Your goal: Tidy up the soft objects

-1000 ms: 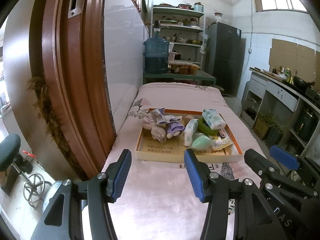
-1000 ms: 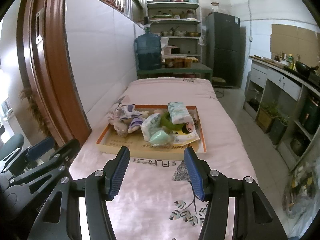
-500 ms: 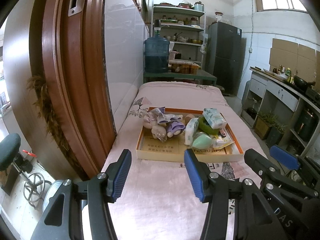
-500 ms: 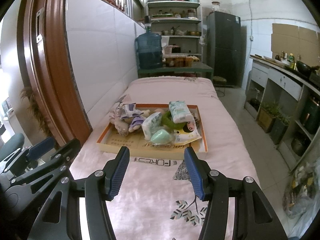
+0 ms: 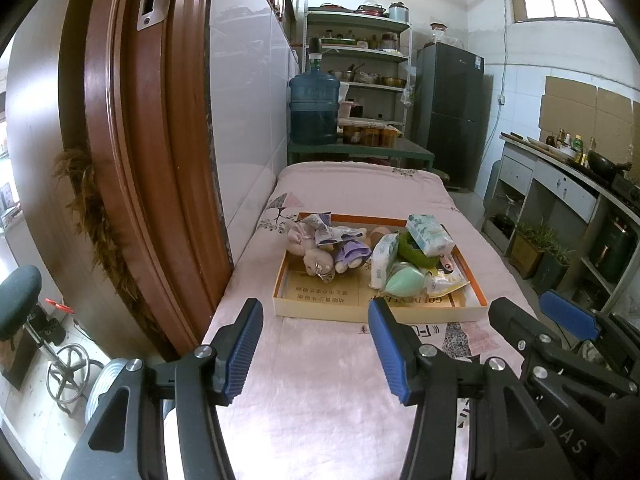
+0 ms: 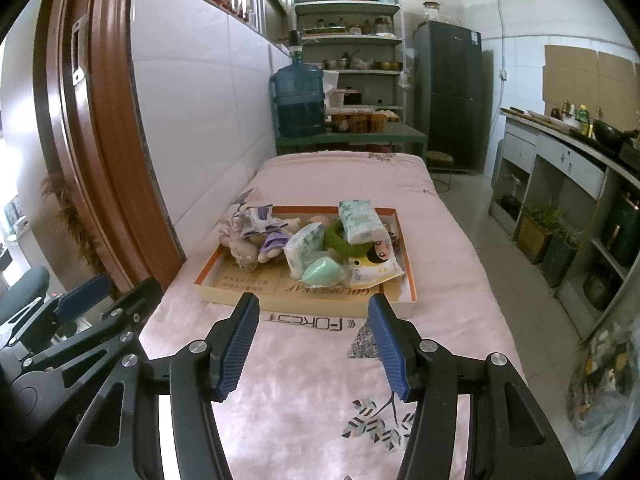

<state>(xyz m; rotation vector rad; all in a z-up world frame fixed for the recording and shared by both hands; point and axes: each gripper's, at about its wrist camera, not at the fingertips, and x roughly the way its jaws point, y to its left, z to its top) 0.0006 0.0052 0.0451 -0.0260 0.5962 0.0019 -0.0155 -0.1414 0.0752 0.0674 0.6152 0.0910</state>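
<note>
A shallow cardboard tray (image 5: 320, 307) (image 6: 248, 298) lies on a pink blanket. It holds plush toys (image 5: 316, 258) (image 6: 244, 246), tissue packs (image 5: 430, 234) (image 6: 362, 222), a green ring (image 5: 414, 254) (image 6: 340, 240), a mint egg-shaped sponge (image 5: 404, 283) (image 6: 322, 272) and a white pouch (image 6: 380, 266). My left gripper (image 5: 314, 344) is open and empty, short of the tray's near edge. My right gripper (image 6: 312, 344) is open and empty, also short of the tray. Each gripper shows at the edge of the other's view.
The blanket covers a long table (image 5: 320, 400) against a tiled wall with a brown door frame (image 5: 132, 160) on the left. A water jug (image 5: 314, 108), shelves and a dark fridge (image 5: 450, 116) stand behind. A counter (image 6: 568, 152) runs along the right, across a floor aisle.
Both views have shifted only slightly; the tray appears a touch nearer. Both grippers stay open and empty.
</note>
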